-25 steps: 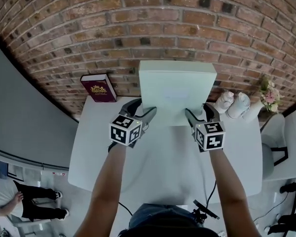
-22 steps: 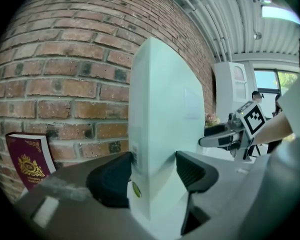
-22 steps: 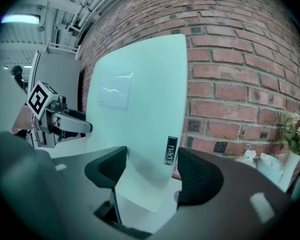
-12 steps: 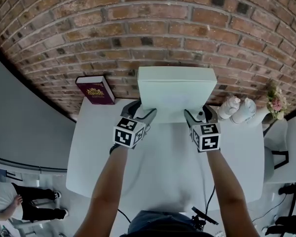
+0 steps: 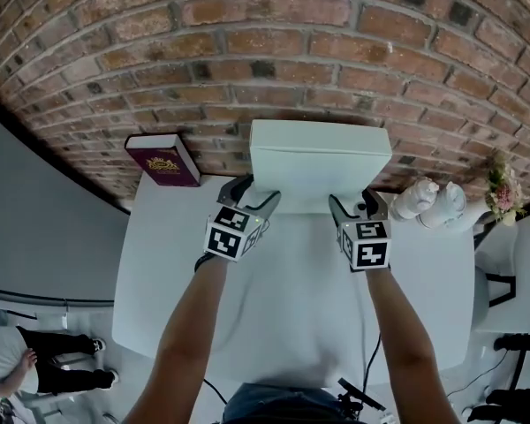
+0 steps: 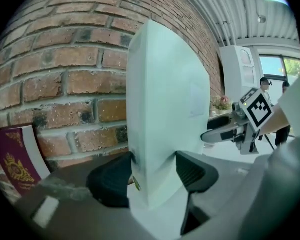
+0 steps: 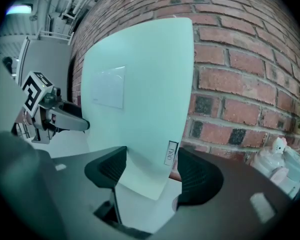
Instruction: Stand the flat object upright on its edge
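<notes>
The flat object is a wide white box (image 5: 318,162), standing upright on its long edge in front of the brick wall. My left gripper (image 5: 252,199) is shut on the box's lower left corner, and my right gripper (image 5: 352,203) is shut on its lower right corner. In the left gripper view the box (image 6: 165,109) rises between the dark pads (image 6: 112,181) of my left gripper (image 6: 152,176). In the right gripper view the box (image 7: 140,99), with a small label on its edge, sits in my right gripper (image 7: 150,171). Whether its lower edge rests on the white table (image 5: 291,307) I cannot tell.
A maroon book (image 5: 163,159) stands against the wall at the table's back left. White figurines (image 5: 428,199) and a small bunch of flowers (image 5: 503,188) sit at the back right. A chair (image 5: 503,263) is beside the table's right edge. A person (image 5: 18,365) stands on the floor at lower left.
Both grippers have carried the box downward and a little nearer the wall. Both grips look the same as before.
</notes>
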A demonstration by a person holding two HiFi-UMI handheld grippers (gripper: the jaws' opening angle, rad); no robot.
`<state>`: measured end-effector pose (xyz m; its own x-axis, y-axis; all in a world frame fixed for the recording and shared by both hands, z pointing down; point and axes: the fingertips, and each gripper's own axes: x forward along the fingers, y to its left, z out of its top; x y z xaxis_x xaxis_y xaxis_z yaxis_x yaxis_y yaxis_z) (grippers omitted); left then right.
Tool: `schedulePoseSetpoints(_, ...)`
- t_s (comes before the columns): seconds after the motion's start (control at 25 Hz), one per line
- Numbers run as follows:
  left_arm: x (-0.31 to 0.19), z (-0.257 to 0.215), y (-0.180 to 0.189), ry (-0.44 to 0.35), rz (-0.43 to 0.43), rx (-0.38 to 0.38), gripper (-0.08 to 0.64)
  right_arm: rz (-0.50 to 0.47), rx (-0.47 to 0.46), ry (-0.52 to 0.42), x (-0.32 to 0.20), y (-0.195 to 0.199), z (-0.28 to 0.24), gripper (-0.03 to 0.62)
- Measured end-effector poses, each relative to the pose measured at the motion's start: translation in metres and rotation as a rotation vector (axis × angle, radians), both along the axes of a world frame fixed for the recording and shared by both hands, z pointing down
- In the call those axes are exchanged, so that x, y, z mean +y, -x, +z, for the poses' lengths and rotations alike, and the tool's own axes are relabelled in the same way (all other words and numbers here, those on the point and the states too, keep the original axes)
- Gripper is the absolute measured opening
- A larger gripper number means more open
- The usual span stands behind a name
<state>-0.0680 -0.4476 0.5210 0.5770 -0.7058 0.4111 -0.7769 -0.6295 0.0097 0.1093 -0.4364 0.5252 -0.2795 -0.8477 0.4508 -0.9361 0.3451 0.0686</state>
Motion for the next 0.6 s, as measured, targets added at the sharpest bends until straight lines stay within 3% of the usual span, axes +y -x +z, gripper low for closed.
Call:
schedulePoseSetpoints(0.28, -0.02, 0.015, -0.001, 0.01, 0.002, -0.026, 0.287, 0.011, 0.019, 0.017, -0.019, -0.002, 0.014, 0.311)
schedulePoseSetpoints(0.6, -0.036, 0.02, 0.001, 0.012, -0.002, -0.006, 0.284, 0.016, 0.03, 0.008, -0.035, 0.001, 0.014, 0.308)
